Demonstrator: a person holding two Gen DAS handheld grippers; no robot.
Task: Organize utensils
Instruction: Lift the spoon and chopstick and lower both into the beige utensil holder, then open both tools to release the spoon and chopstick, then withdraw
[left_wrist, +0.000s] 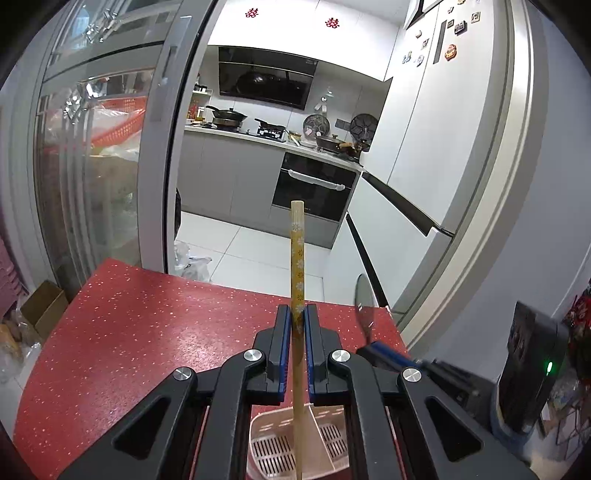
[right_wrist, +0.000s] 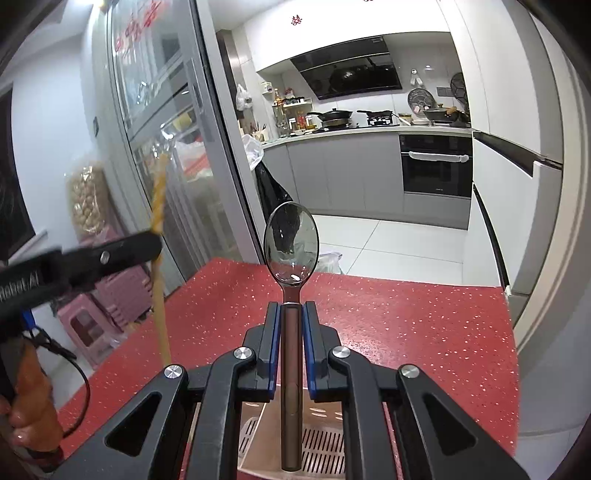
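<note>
My left gripper (left_wrist: 297, 314) is shut on a yellow flowered chopstick (left_wrist: 297, 254) held upright; its lower end hangs over a pink slotted utensil holder (left_wrist: 273, 446) on the red table (left_wrist: 147, 332). My right gripper (right_wrist: 291, 310) is shut on the brown handle of a metal spoon (right_wrist: 291, 243), bowl up, its handle end over the same holder (right_wrist: 321, 443). The left gripper with the chopstick (right_wrist: 159, 206) shows at the left of the right wrist view; the right gripper's spoon (left_wrist: 364, 306) shows at the right of the left wrist view.
The red speckled table ends ahead at a doorway into a kitchen with grey cabinets (left_wrist: 229, 177) and an oven (right_wrist: 436, 166). A glass sliding door (left_wrist: 92, 166) stands left, a white fridge (left_wrist: 424, 129) right. Pink stools (right_wrist: 92, 325) sit beside the table.
</note>
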